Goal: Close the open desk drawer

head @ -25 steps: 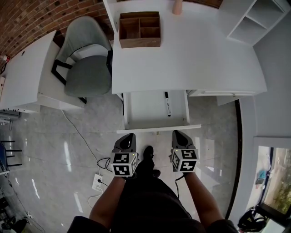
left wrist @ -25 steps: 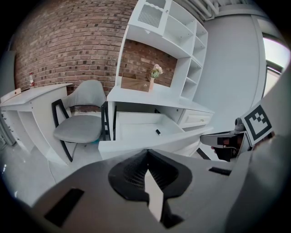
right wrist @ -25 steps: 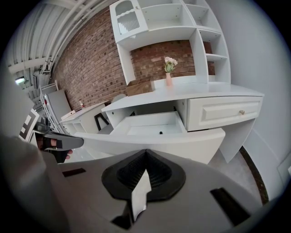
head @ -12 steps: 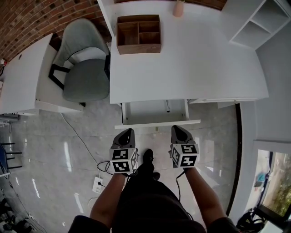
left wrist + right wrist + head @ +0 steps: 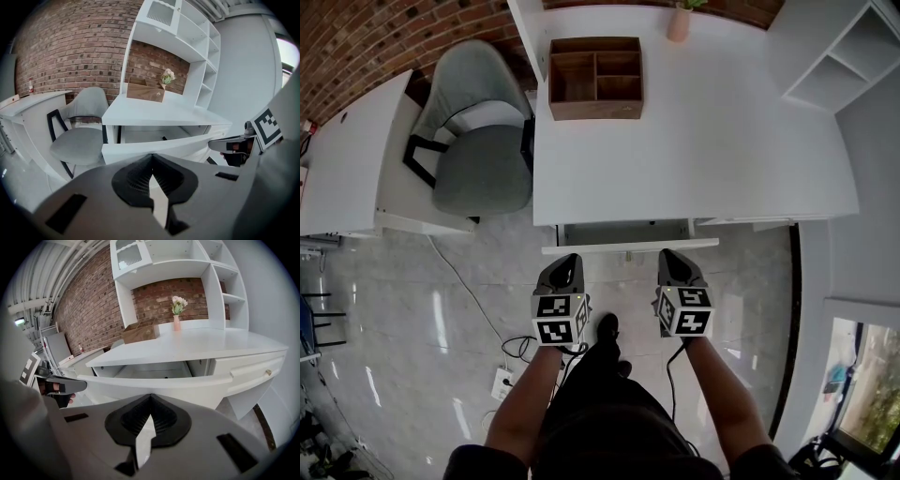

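Observation:
The white desk drawer's front panel [image 5: 628, 247] stands only a narrow gap out from under the white desk top [image 5: 694, 141]. My left gripper [image 5: 567, 259] is shut, and its tip meets the panel's left half [image 5: 159, 147]. The right gripper [image 5: 671, 254] is also shut, with its tip against the panel's right half [image 5: 159, 383]. Neither gripper holds anything. A thin slice of the drawer's inside shows above the panel, where a small dark end of a pen [image 5: 164, 138] peeks out.
A grey chair [image 5: 478, 159] stands left of the desk, beside a second white desk [image 5: 347, 159]. On the desk top sit a wooden organiser [image 5: 595, 77] and a pink vase [image 5: 680, 23]. A smaller drawer with a knob [image 5: 268, 372] is at the right. A cable and socket [image 5: 502, 380] lie on the floor.
The drawer slid from wide open to almost fully in. Both grippers moved forward with its front panel. The pen inside is now nearly hidden.

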Demonstrator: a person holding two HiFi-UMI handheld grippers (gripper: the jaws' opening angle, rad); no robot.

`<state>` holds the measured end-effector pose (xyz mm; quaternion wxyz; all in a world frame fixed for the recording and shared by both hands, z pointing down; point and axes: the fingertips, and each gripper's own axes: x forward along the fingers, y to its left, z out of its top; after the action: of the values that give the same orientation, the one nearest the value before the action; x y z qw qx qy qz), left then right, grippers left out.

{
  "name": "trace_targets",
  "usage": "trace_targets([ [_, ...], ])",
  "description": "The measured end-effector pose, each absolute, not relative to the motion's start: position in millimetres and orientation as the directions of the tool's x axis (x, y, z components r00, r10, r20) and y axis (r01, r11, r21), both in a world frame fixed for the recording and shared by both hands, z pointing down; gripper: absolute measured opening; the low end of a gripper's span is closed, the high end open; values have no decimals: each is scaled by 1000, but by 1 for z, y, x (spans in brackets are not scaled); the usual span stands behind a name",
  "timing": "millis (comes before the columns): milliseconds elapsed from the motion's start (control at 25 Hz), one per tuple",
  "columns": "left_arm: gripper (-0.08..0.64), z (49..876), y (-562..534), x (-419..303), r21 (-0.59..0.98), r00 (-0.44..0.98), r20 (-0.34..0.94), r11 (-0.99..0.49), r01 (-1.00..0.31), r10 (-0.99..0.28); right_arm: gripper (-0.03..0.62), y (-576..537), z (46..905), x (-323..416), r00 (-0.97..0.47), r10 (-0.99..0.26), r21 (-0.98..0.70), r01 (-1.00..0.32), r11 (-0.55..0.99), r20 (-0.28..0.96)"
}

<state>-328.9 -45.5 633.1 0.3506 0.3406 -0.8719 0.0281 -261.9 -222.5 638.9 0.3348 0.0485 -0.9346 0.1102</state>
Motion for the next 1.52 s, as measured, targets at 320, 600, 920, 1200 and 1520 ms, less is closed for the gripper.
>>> trace_targets([
  [320,11,633,-54,-352,187,-536,621,772,-608,-572,5,-231,638,-285,-778,-28,-164,-167,972,628],
  [600,9,633,-60,-368,189,-546,614,778,-599,-569,5,-237,639,-300,-779,-29,-149,-157,976,626],
  [920,11,634,-64,-382,192,-550,613,783,-592,-567,5,-241,640,-314,-781,-47,-130,-162,978,623],
  [1200,11,634,-66,-385,184,-559,606,783,-594,-566,5,-243,639,-316,-779,-66,-140,-195,971,624],
  [1520,11,624,-66,-373,188,-541,598,759,-623,-592,5,-240,618,-310,-806,-69,-145,-189,971,588],
])
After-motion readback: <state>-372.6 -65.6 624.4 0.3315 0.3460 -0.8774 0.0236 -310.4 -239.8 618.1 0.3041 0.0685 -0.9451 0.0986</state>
